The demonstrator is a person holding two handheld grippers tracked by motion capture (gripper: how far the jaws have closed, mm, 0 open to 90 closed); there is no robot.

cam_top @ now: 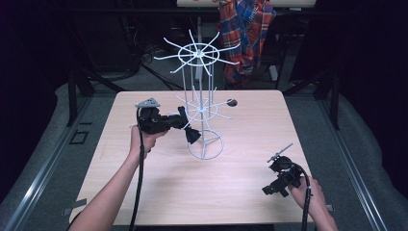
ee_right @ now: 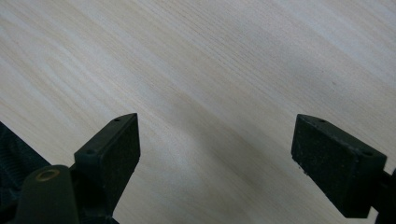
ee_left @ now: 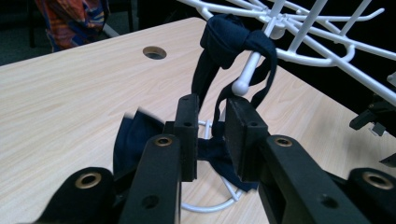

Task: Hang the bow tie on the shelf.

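A white wire rack point(cam_top: 198, 53) with two tiers of prongs stands mid-table. A navy bow tie point(cam_top: 192, 135) hangs from a lower prong. In the left gripper view its strap point(ee_left: 224, 39) is looped over a ball-tipped prong point(ee_left: 241, 86), with the bow dangling behind the jaws. My left gripper point(cam_top: 183, 118) point(ee_left: 212, 107) is right at the strap. Its jaws stand a narrow gap apart, and the strap runs down between them. Near the table's front right my right gripper point(cam_top: 275, 183) point(ee_right: 215, 135) is wide open over bare wood, holding nothing.
The rack's round base ring point(cam_top: 206, 147) rests on the light wooden table point(cam_top: 240, 192). A cable hole point(cam_top: 232, 102) lies behind the rack. A plaid shirt point(cam_top: 248, 33) hangs beyond the far edge. Dark floor surrounds the table.
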